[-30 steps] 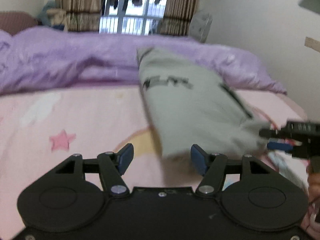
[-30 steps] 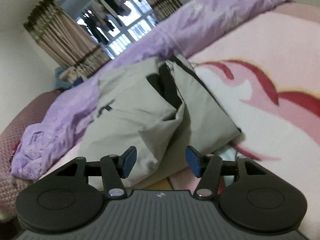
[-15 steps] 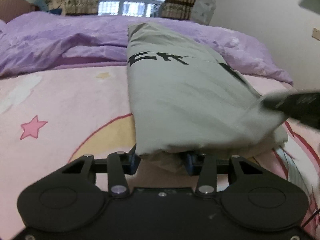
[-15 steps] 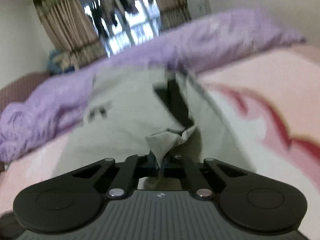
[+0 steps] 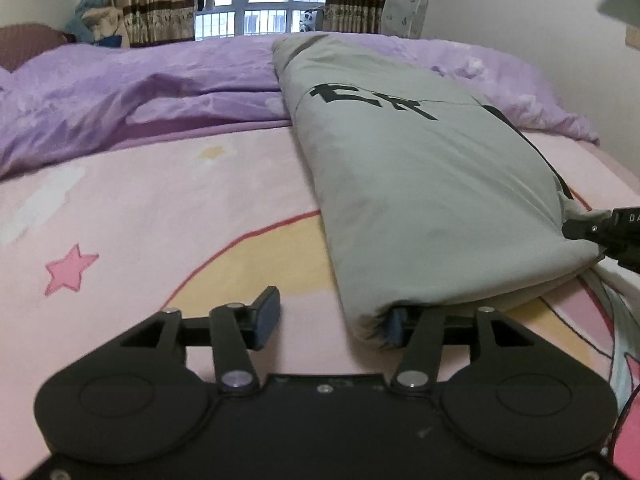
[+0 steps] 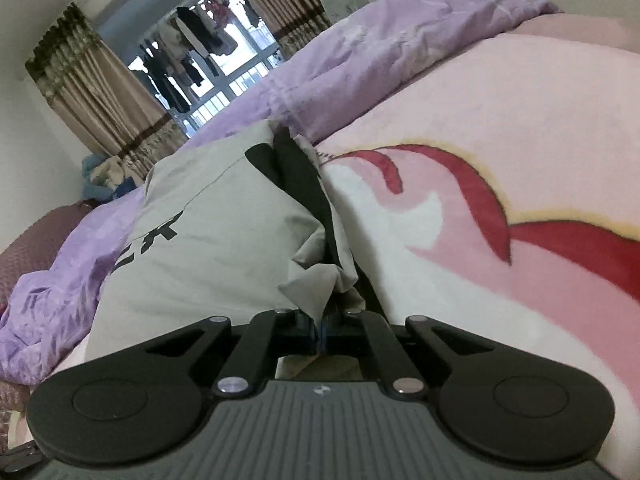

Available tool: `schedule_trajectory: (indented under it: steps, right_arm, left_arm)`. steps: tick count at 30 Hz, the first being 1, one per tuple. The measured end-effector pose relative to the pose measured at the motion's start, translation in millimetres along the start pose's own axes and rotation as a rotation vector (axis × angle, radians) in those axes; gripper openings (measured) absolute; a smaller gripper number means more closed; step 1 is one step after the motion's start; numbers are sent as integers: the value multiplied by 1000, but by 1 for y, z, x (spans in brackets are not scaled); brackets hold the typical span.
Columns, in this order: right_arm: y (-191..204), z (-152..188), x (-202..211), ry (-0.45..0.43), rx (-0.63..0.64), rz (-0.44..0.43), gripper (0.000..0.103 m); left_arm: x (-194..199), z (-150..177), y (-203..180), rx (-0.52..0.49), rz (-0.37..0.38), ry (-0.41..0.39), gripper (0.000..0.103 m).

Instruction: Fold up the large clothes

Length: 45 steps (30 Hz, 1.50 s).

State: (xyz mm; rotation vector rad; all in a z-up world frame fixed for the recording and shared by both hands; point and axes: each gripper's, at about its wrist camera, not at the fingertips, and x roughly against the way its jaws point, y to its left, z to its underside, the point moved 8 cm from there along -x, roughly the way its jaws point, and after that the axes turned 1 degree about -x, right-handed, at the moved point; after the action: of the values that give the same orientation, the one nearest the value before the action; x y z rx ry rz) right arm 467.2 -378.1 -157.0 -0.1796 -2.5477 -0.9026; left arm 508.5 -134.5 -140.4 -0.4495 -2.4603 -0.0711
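Left gripper: my jaws have just reopened, straddling the grey folded garment corner, unclamped.
Right gripper: I pinch its hem tight, ready to fold.

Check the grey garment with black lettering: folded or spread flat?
Folded: the grey garment with black lettering lies as a narrow doubled strip, layered edges visible at its near end.
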Motion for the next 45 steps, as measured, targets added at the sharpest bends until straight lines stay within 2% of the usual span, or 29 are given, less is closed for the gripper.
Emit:
schedule_trajectory:
  steps: [5,7,9,10,11,13,14,15,17,19,21,25,27,30,32,37,40,42,45]
  right_arm:
    - [1,-1,3,6,42,-16,5]
    - [0,-5,10,5,46,-37,15]
    - [-2,-12,23,-24,73,-23,43]
    - [-2,-16,35,-59,100,7,48]
    - [-1,-21,47,-100,137,36,49]
    - [11,-25,65,-168,225,56,49]
    - [21,-25,71,-189,268,47,48]
    - [33,-23,76,-198,314,24,42]
    - [59,-15,77,-177,399,-3,34]
    - [74,-9,67,-143,433,-13,30]
    - [77,-6,54,-107,435,3,26]
    - [63,5,25,-35,435,72,23]
    - [54,9,14,-11,415,85,14]
    - [37,14,4,8,360,71,3]
    - [34,15,3,3,350,57,2]
    - [34,16,6,6,353,55,2]
    - [40,10,7,28,373,57,10]
    - [49,-1,14,6,393,35,16]
    - [68,-29,13,-47,432,24,19]
  left_arm:
    - [6,-1,-1,-8,3,-9,56]
    - [16,-1,-1,-11,29,5,55]
    - [34,0,3,-28,33,7,55]
    - [42,0,5,-47,28,6,55]
    - [50,-1,10,-68,0,8,55]
    - [63,-9,16,-65,-29,-7,47]
    - [70,-15,14,-44,-9,-32,47]
    - [75,-24,10,-21,30,-56,47]
    - [80,-41,-7,-3,103,-98,47]
    - [76,-50,-26,-25,138,-129,48]
    - [65,-52,-42,-46,157,-127,48]
    - [36,-41,-48,-41,169,-74,47]
    - [30,-32,-50,-79,154,-88,48]
    - [16,-24,-55,-136,104,-61,47]
    - [3,-17,-50,-104,104,-34,47]
    - [-5,-14,-47,-77,118,-55,47]
    - [6,-22,-47,-59,139,-35,48]
    - [17,-36,-43,-37,177,-33,48]
    - [24,-72,-37,-22,188,-94,52]
